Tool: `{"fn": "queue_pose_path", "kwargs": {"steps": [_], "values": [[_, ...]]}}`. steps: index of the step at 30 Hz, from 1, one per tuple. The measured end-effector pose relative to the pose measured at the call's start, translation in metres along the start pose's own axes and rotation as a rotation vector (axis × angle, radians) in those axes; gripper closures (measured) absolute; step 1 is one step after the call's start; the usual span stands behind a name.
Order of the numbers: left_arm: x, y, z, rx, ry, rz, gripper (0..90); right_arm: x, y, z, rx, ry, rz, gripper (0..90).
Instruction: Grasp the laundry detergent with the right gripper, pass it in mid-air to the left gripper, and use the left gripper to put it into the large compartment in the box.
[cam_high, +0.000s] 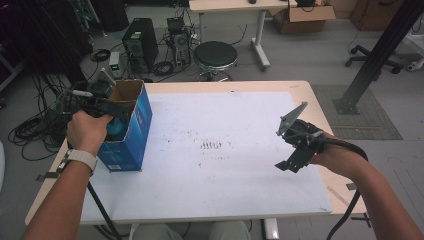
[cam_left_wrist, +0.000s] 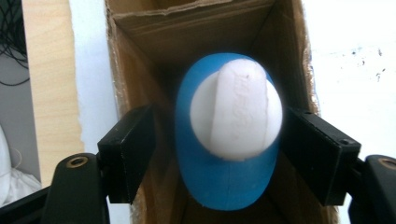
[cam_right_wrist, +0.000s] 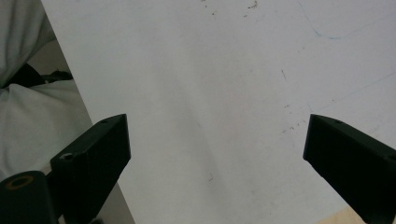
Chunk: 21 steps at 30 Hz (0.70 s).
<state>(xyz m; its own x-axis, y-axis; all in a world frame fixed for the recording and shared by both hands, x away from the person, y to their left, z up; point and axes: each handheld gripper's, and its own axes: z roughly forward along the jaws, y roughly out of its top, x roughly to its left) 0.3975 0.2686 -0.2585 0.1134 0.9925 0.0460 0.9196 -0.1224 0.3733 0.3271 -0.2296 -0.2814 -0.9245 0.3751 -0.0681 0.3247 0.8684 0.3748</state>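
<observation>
Hovering over the open blue box (cam_high: 131, 131), the left claw (cam_left_wrist: 229, 154) stands apart around a blue-and-white object (cam_left_wrist: 229, 135), seemingly just let go inside the box; withdrawing looks like what remains. The left gripper view reveals that object clearly. Well right of the box, the right claw (cam_right_wrist: 215, 154) hangs apart over the bench (cam_high: 225, 165).

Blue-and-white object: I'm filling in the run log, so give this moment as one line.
left gripper: open around blue-and-white object in blue box | right gripper: open over white sheet
</observation>
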Motion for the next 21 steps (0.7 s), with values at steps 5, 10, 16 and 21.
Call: {"fn": "queue_pose_path", "kwargs": {"steps": [5, 10, 16, 21], "values": [[0.000, 0.001, -0.007, -0.009, -0.007, -0.004, 23.4, 0.002, 0.002, -0.002, -0.001, -0.001, -0.001, 7.1], [0.000, 0.000, -0.012, -0.011, -0.013, -0.004, 21.0, 0.003, 0.003, -0.003, -0.004, -0.003, -0.003, 7.1], [0.001, 0.000, -0.020, -0.010, -0.037, 0.000, 17.1, 0.005, 0.004, -0.007, -0.003, -0.008, -0.011, 7.3], [-0.002, 0.001, -0.030, -0.013, -0.054, 0.023, 15.4, 0.007, 0.006, -0.010, -0.006, -0.013, -0.007, 7.3]]}}
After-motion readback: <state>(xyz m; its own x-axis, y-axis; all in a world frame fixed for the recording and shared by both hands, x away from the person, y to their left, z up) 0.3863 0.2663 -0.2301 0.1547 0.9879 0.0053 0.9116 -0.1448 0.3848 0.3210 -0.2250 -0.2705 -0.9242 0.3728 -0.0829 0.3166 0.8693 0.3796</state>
